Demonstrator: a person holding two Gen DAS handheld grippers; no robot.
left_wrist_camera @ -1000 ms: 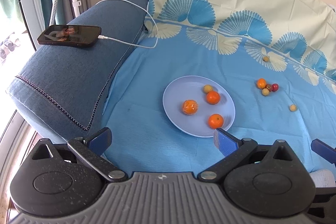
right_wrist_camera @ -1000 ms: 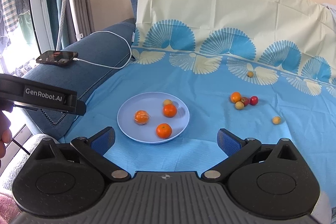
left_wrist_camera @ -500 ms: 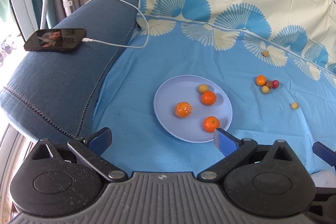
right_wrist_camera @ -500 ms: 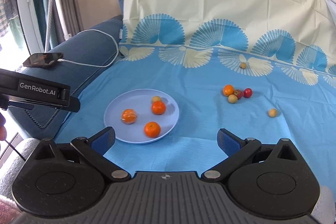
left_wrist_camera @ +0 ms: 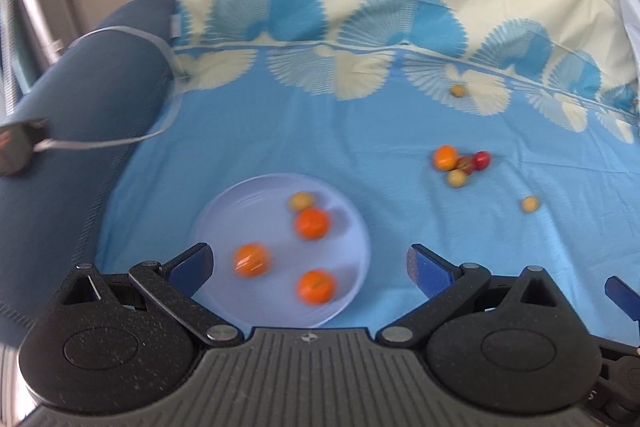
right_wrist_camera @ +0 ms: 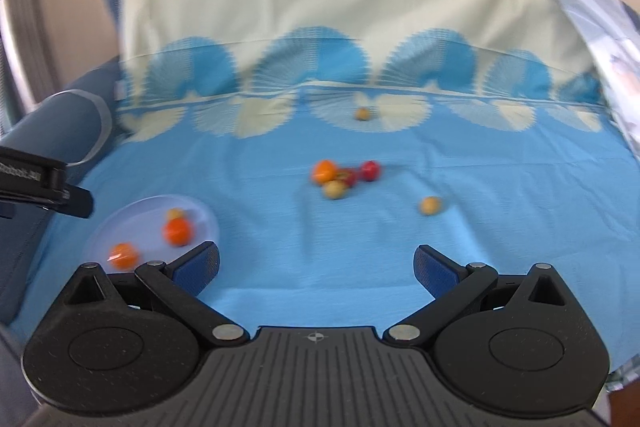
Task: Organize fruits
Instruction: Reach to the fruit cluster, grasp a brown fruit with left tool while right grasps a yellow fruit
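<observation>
Your left gripper has its jaws spread wide with nothing between the blue pads; in its view they straddle the near half of the pale plate, low in the centre of the frame. Your right gripper is likewise spread and empty, hanging over bare blue sheet at the bottom centre of its own view.

On the plate you have three oranges and one small tan fruit at the far edge, just beside the middle orange. Both views are motion-blurred, so finer detail is lost.

Out on the sheet, right of centre in the left view, sits a tight cluster: a small orange, a red fruit, a darker one between them and a tan one touching below. A lone tan fruit lies apart to the lower right, and another rests higher, on the cream fan pattern.

At the left edge, a phone with a white cable lies on the blue sofa arm.
</observation>
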